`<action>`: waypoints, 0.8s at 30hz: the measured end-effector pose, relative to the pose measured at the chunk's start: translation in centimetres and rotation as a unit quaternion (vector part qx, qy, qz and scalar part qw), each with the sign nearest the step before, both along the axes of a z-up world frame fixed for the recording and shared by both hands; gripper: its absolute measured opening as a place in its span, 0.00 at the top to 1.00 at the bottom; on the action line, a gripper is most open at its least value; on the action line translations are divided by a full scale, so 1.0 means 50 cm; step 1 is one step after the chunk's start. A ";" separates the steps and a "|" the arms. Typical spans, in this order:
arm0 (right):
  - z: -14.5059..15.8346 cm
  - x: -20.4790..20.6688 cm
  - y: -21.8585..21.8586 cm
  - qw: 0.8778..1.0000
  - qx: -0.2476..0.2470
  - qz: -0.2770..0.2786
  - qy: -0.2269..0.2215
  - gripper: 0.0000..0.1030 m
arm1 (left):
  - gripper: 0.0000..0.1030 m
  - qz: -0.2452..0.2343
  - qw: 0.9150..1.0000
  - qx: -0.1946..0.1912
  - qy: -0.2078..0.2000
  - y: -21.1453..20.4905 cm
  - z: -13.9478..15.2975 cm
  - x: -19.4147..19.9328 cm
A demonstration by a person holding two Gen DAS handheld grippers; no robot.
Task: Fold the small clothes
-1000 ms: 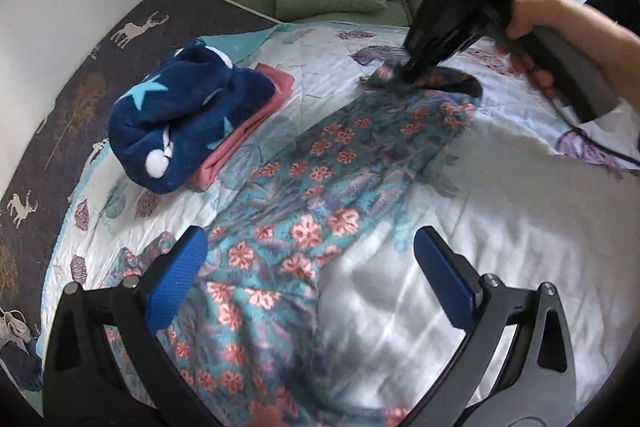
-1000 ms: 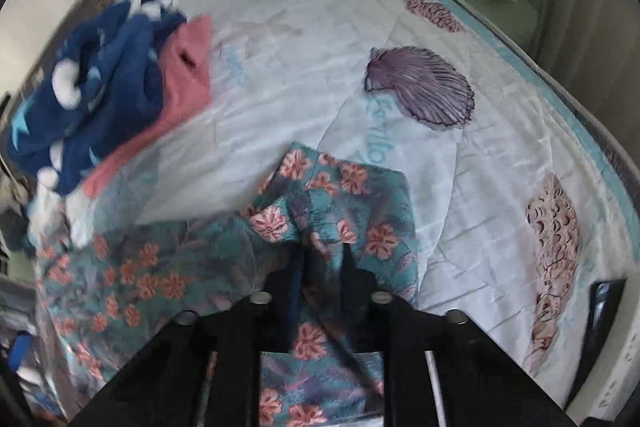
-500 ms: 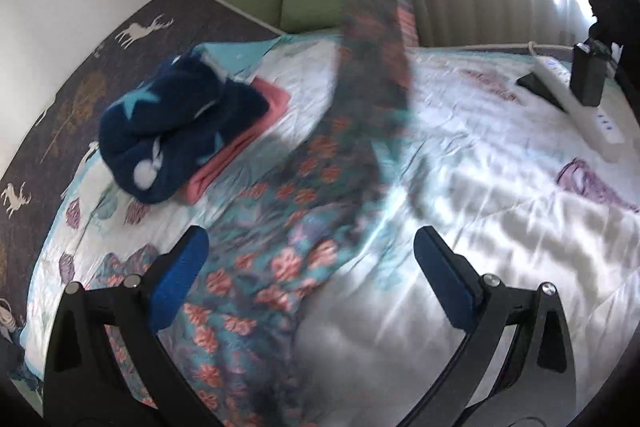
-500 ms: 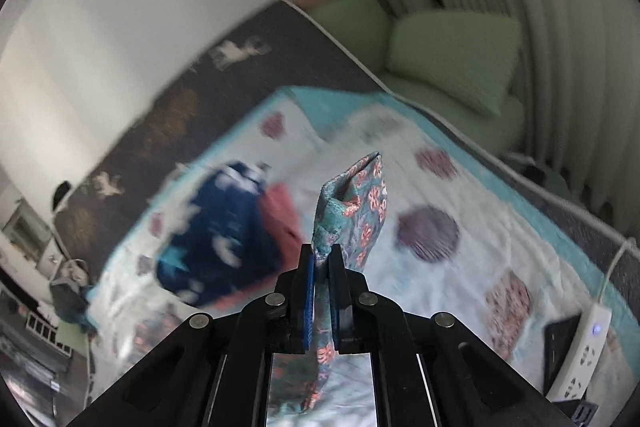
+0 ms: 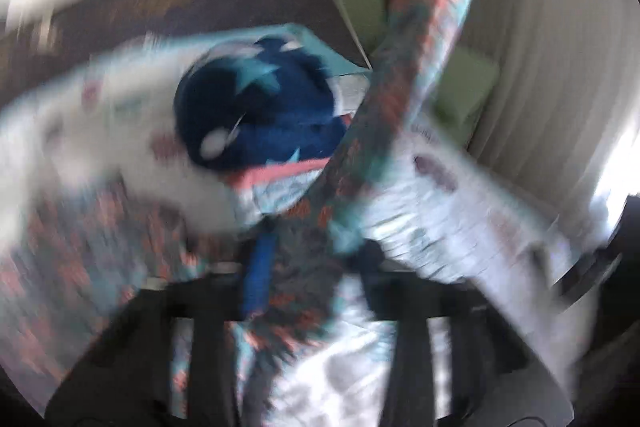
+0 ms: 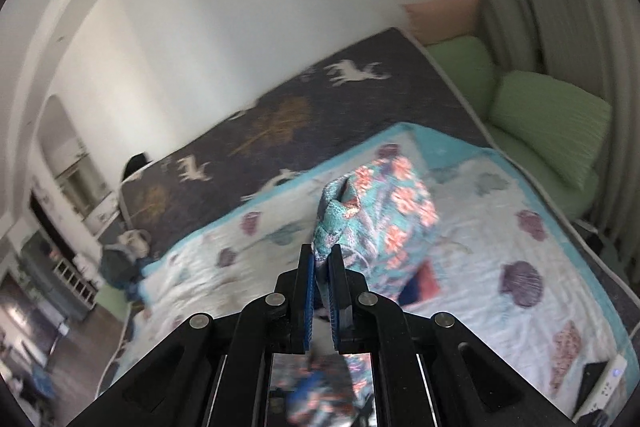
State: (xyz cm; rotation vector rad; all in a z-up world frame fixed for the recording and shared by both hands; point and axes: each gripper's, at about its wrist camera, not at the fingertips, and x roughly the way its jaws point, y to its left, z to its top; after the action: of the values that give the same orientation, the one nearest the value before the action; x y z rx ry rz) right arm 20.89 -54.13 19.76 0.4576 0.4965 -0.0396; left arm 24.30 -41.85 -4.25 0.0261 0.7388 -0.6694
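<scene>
Right gripper (image 6: 323, 259) clamped on bunched edge of teal floral-print fabric garment (image 6: 380, 211), held high above white shell-print quilt (image 6: 500, 227). Left gripper (image 5: 310, 267) jaws closing, same garment (image 5: 420, 47) between them; view blurred, contact unclear. Folded navy star-print fleece (image 5: 260, 107) lies on quilt behind.

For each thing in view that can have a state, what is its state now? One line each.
floral garment: lifted off the bed, hanging stretched between both grippers.
right hand-held gripper: shut on the floral garment's edge.
left hand-held gripper: jaws closing, floral cloth between them; blurred.
navy star garment: folded, lying on the pink one.
pink garment: folded flat on the quilt.
</scene>
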 end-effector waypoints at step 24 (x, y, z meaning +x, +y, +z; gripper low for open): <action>-0.167 0.236 0.703 0.942 -0.159 0.276 0.107 0.95 | 0.78 0.192 0.937 -0.233 0.174 0.374 -0.120 0.010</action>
State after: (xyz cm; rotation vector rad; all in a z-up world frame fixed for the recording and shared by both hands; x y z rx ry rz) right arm 32.70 -18.98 11.41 -0.0157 0.8035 0.3704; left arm 24.78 -23.15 -10.27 -0.6741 0.8764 -0.4602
